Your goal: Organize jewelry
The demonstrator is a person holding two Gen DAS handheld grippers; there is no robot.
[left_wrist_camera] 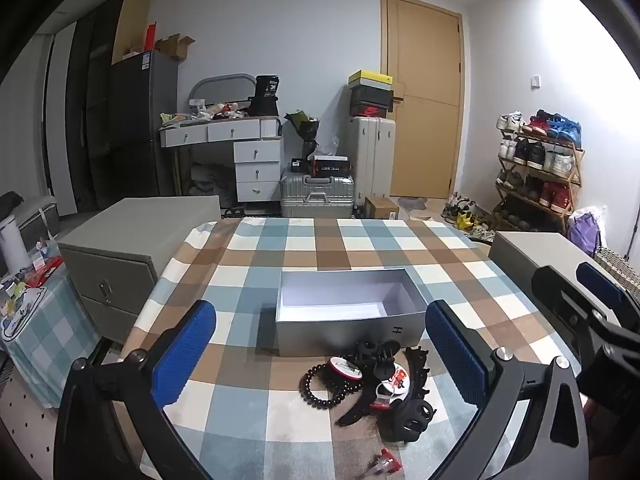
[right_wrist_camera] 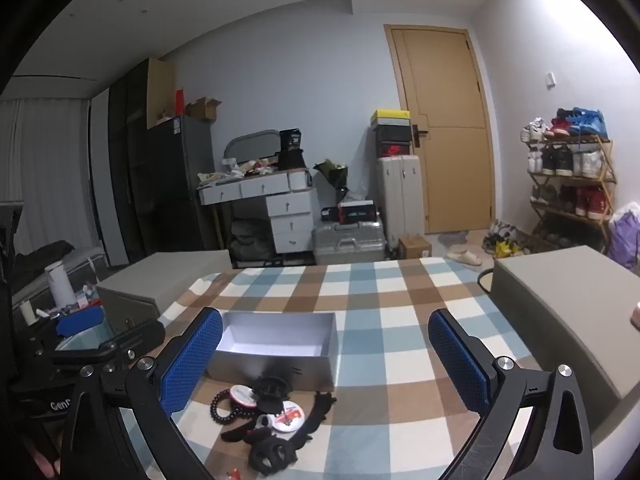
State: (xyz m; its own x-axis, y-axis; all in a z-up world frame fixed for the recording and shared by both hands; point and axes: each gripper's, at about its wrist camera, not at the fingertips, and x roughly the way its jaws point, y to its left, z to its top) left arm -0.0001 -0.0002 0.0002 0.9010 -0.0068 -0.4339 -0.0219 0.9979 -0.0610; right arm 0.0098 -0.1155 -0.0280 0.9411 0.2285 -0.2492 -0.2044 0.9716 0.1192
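An open silver box with a white, empty inside sits on the checked tablecloth. In front of it lies a pile of accessories: a black bead bracelet, round red-and-white badges, black hair claws and a black toothed headband. A small red piece lies nearer. My left gripper is open above the pile. My right gripper is open, right of the pile and the box.
A dark flat lid lies at the box's left. Grey drawer units stand at the table's left and right. Behind are a desk, suitcases, a door and a shoe rack.
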